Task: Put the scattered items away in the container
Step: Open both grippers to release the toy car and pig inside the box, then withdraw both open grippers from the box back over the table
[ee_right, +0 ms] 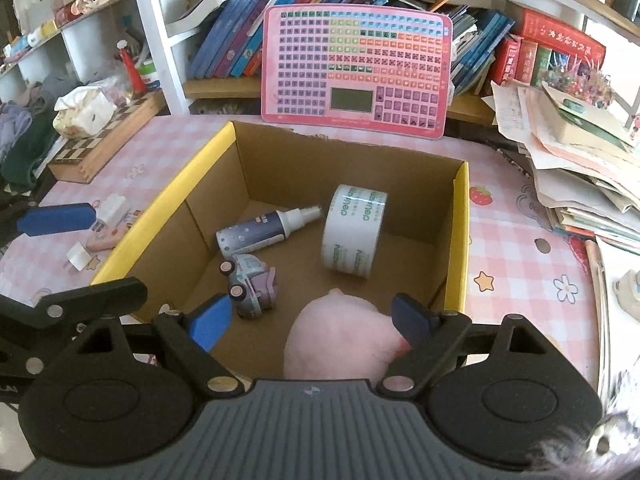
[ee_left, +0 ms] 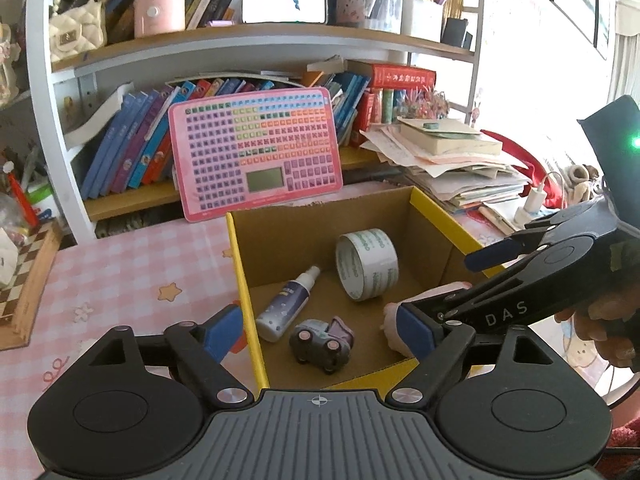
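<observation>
The cardboard box (ee_right: 462, 216), yellow-sided and open at the top, stands on the pink checked tablecloth (ee_right: 520, 240) in front of the pink key-grid board (ee_right: 356, 70). Inside the box lie four items: a tape roll (ee_right: 352, 232) towards the far right of its floor, a spray bottle (ee_right: 264, 230) on its side at the far left, a toy car (ee_right: 250, 284) tipped over just in front of the bottle, and a pink plush toy (ee_right: 340, 344) against the near wall. Right gripper (ee_right: 310, 322) is poised over the near edge of the box, jaws apart, the plush toy lying between and below the blue fingertips (ee_right: 408, 322); whether either pad touches it cannot be told. Left gripper (ee_left: 322, 330) hovers at the left wall of the box, jaws apart and holding nothing, one fingertip outside the wall and the other over the interior. Outside the box, left of its yellow wall, a few small pale items (ee_right: 106, 224) remain on the tablecloth.
</observation>
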Demonstrator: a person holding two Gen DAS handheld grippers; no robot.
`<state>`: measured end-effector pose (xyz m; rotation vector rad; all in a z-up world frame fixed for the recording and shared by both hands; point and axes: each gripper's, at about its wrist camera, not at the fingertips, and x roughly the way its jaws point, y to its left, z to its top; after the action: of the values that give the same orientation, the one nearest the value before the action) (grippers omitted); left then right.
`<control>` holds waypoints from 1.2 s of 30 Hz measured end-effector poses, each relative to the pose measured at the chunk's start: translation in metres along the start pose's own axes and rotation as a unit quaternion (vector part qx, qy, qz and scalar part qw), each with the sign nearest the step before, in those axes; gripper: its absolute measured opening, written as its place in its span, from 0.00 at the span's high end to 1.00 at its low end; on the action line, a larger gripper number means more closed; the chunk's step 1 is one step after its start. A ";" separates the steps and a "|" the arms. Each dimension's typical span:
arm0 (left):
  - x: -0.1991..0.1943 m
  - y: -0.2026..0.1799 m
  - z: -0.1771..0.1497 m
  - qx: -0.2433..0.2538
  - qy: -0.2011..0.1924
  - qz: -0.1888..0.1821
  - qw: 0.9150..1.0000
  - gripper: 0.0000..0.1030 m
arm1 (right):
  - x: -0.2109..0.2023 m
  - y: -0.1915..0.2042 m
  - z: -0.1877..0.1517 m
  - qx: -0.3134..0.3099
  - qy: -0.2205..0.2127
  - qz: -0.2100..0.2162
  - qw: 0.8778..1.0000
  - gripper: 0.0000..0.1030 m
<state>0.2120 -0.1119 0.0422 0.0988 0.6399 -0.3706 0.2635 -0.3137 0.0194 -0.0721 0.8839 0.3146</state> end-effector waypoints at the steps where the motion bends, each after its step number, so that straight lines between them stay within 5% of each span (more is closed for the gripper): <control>1: -0.003 0.000 -0.001 0.000 -0.002 0.000 1.000 0.16 | -0.002 0.002 -0.001 0.001 -0.002 -0.003 1.000 0.16; 22: -0.076 0.042 -0.053 -0.010 -0.016 -0.058 0.998 0.15 | -0.076 0.080 -0.066 0.098 -0.088 -0.125 0.983 0.15; 36: -0.117 0.075 -0.093 -0.013 -0.006 -0.061 0.998 0.15 | -0.089 0.135 -0.118 0.154 -0.087 -0.185 0.967 0.15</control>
<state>0.1008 0.0129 0.0363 0.0327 0.6411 -0.4805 0.0824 -0.2295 0.0222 0.0783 0.7177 -0.1664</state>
